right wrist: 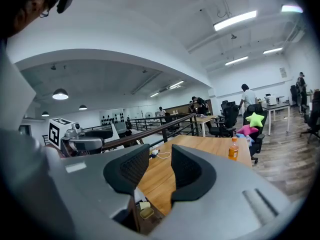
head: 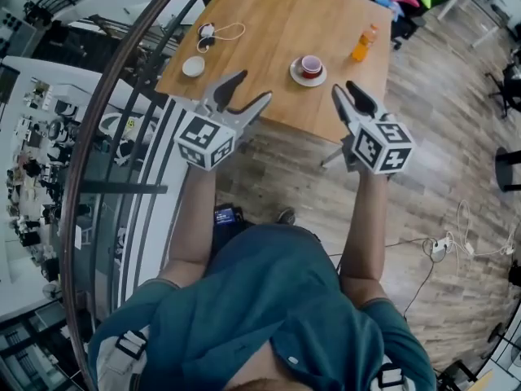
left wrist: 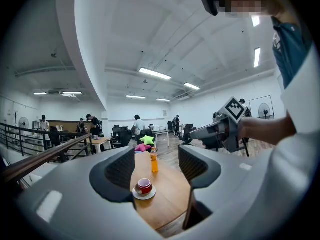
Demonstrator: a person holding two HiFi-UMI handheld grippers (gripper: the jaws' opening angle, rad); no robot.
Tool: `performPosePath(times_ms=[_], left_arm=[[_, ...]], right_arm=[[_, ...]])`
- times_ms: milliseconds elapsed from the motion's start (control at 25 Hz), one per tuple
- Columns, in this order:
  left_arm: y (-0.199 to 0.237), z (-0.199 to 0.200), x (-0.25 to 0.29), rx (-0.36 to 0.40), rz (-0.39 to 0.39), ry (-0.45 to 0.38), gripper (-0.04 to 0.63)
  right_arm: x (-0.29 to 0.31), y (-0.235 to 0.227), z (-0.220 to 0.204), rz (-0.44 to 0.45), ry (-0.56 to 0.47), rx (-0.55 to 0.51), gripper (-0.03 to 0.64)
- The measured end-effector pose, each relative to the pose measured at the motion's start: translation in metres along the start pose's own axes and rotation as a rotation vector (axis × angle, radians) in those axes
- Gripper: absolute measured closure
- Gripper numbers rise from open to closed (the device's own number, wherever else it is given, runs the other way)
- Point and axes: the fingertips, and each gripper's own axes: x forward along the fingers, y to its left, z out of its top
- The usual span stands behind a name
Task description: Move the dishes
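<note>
In the head view, the person stands at the near edge of the wooden tabletop (head: 269,23) with both forearms stretched forward, side by side. The left tongs (head: 254,86) are over the near edge of the tabletop and are spread wide. The right tongs (head: 343,90) are at the same edge, more to the right, with a narrower gap between the two jaws. The red cup (head: 311,63) stands upright on the white saucer (head: 308,76), beyond the tips of both tongs and apart from them. An orange bottle (head: 364,44) stands further away to the right. A small white round object (head: 194,66) and a white cable (head: 220,32) lie on the left part.

In the left gripper view, the tongs point level. The jaws stand apart and hold nothing. The cup on its saucer shows through the gap, further away on the wood, with the bottle behind it. What is inside the cup cannot be made out. The right tongs are seen at the right, also pointing forward.

In the right gripper view, the jaws are also parted and empty. Through the gap only bare wood and the far cable are seen. The bottle stands at the right.
</note>
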Motion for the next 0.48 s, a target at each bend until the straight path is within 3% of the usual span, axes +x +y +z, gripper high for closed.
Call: performPosePath(times_ms=[480], left_arm=[[-0.013, -0.010, 0.051, -0.004, -0.082, 0.021, 0.333]], right_arm=[[-0.005, -0.037, -0.016, -0.052, 0.010, 0.048, 0.495]])
